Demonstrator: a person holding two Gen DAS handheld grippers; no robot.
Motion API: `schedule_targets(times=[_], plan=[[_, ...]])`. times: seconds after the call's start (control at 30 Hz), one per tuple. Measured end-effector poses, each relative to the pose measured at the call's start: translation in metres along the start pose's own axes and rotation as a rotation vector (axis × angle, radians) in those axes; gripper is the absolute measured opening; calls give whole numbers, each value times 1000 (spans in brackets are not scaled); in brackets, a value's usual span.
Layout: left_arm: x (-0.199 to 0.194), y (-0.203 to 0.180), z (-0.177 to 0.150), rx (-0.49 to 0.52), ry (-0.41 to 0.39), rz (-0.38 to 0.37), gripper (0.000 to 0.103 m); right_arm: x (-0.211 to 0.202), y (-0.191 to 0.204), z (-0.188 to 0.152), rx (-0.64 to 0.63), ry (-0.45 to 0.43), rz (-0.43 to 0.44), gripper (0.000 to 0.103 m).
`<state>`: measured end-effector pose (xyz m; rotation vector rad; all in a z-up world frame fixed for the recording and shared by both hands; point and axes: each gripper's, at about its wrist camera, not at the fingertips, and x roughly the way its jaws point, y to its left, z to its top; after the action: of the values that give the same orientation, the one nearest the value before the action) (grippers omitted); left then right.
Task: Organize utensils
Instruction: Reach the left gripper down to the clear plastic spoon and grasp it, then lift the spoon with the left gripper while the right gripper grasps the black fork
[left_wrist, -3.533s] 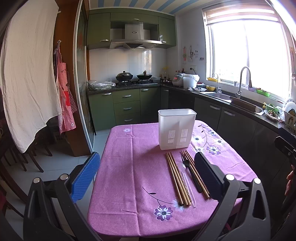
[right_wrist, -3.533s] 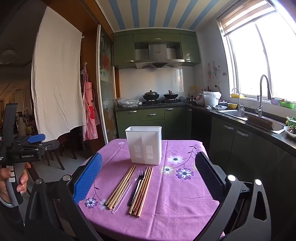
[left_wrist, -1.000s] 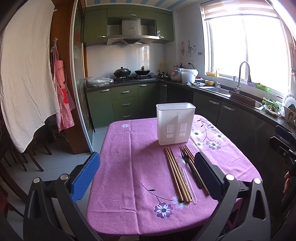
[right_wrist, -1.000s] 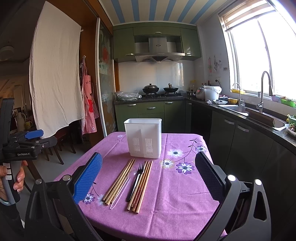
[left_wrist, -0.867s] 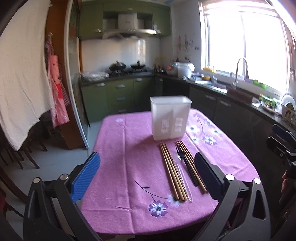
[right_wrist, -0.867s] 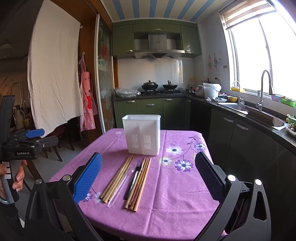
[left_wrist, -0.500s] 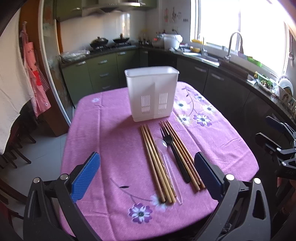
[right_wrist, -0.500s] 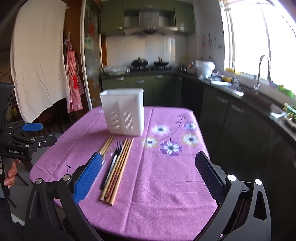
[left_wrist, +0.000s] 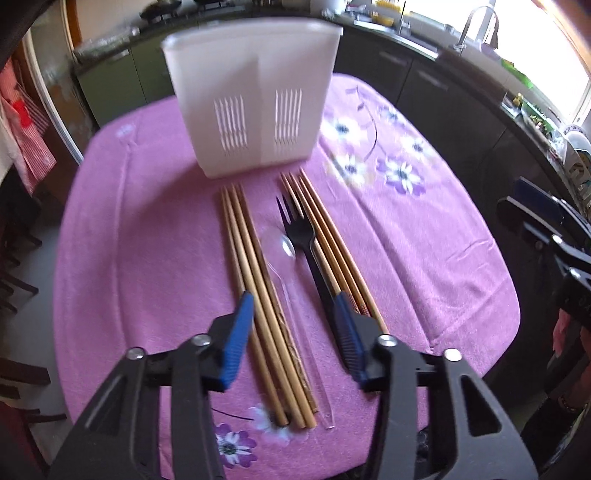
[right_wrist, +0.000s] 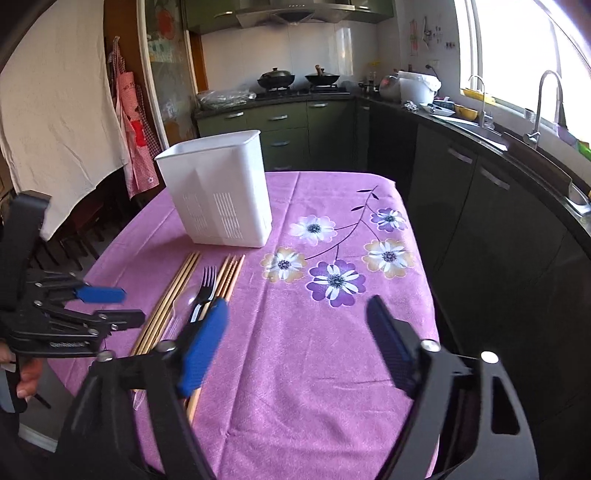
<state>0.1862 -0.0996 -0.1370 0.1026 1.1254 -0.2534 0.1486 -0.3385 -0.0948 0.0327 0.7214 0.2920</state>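
A: Left gripper (left_wrist: 293, 314) hangs low over the utensil row, jaws partly spread, empty, straddling the left bundle of bamboo chopsticks (left_wrist: 255, 291) and the clear plastic spoon (left_wrist: 291, 280). Black fork (left_wrist: 303, 240) and the second chopstick bundle (left_wrist: 332, 251) lie just right.

B: Right gripper (right_wrist: 295, 343)?

A: Wide, empty, over bare purple tablecloth (right_wrist: 332, 369). White utensil caddy (left_wrist: 251, 99) stands upright just beyond the tips.

B: Advice?

A: Probably shift left, off the spoon, and close on the chopsticks alone.
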Motion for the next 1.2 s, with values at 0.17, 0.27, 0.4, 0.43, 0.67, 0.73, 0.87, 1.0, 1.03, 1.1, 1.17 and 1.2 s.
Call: schedule_targets(times=[0.17,0.27,0.4,0.43,0.67,0.73,0.87,1.0,1.03,1.1,1.17,1.2], plan=[[20,-4,5,-14,83,-17,32,9,5,4,-12,12,29,59],[26,-6,7,-17,103,-26,26,10,8,5,-19,10,32,56],[37,-8,11,-21,135,-24,18,11,10,4,-25,5,30,55],[39,-8,13,-21,140,-19,16,10,10,4,-26,4,30,55],[51,-4,19,-35,158,19,16,8,10,1,-31,-6,28,55],[55,-5,21,-35,165,24,16,8,11,1,-32,-7,29,55],[62,-6,26,-31,178,37,16,8,12,0,-35,-9,29,55],[65,-6,27,-28,176,52,16,8,12,0,-39,-10,26,55],[66,-6,28,-29,174,53,16,8,11,0,-39,-10,25,55],[66,-8,27,-24,162,62,14,8,10,1,-37,-12,26,55],[66,-10,27,-20,148,62,10,9,10,0,-36,-12,28,56],[66,-9,26,-25,145,55,9,9,11,1,-37,-9,27,57]])
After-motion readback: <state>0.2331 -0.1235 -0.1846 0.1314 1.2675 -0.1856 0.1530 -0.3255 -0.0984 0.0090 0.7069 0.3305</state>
